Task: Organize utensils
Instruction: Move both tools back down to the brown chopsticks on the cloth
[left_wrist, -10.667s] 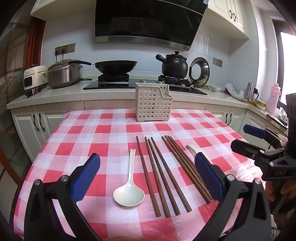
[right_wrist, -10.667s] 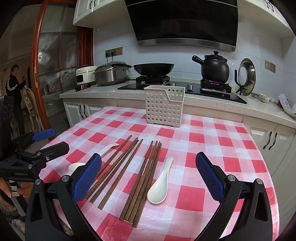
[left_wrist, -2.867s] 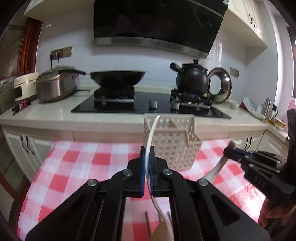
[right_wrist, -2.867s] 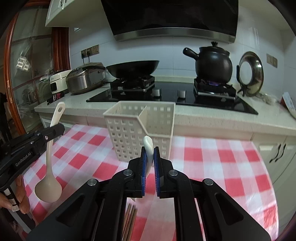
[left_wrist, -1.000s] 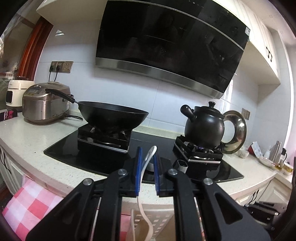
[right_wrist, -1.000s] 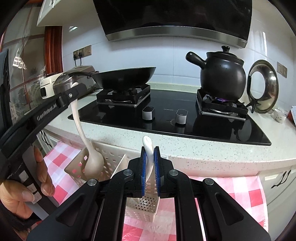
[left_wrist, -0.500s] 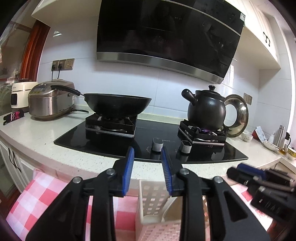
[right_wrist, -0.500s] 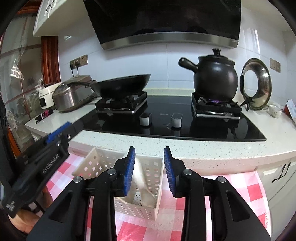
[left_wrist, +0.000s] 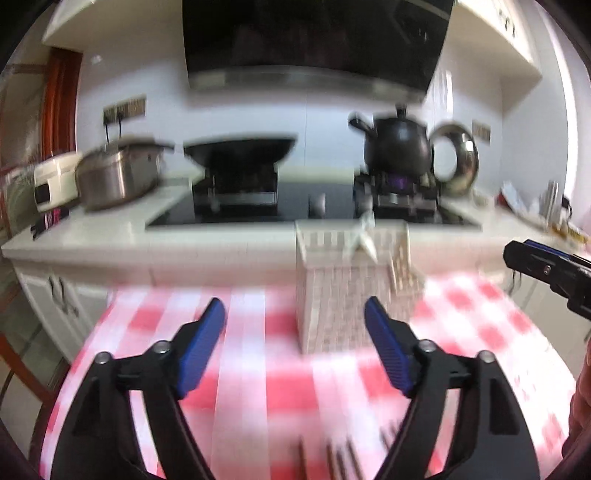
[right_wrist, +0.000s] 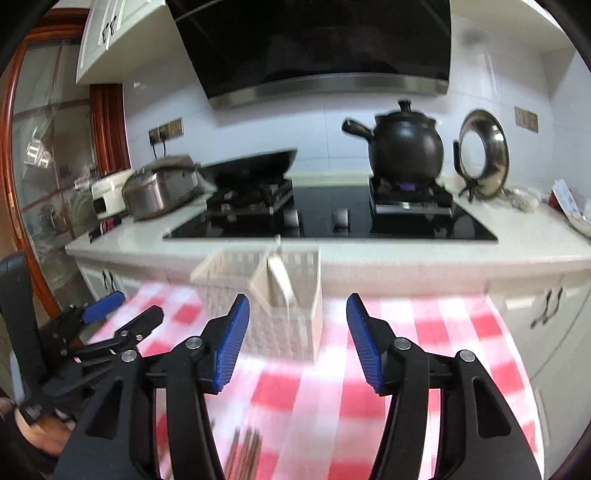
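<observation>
The white perforated utensil holder (left_wrist: 343, 291) stands on the red-checked tablecloth (left_wrist: 258, 387), with white spoon handles (left_wrist: 364, 236) sticking out of it. It also shows in the right wrist view (right_wrist: 280, 314), a spoon handle (right_wrist: 279, 275) leaning inside. My left gripper (left_wrist: 295, 350) is open and empty, in front of the holder. My right gripper (right_wrist: 297, 339) is open and empty, also in front of it. Brown chopsticks lie at the bottom of both views (left_wrist: 340, 461) (right_wrist: 245, 450). Both views are blurred.
Behind the table runs a counter with a hob (right_wrist: 332, 218), a black wok (left_wrist: 240, 149), a black clay pot (right_wrist: 406, 146), a rice cooker (left_wrist: 118, 173) and a steel lid (right_wrist: 484, 153). The other gripper shows at the edge of each view (left_wrist: 546, 266) (right_wrist: 92, 332).
Both grippers let go of their spoons into the holder, opened wider, and have pulled back and down, so the holder and tablecloth are in full view again.
</observation>
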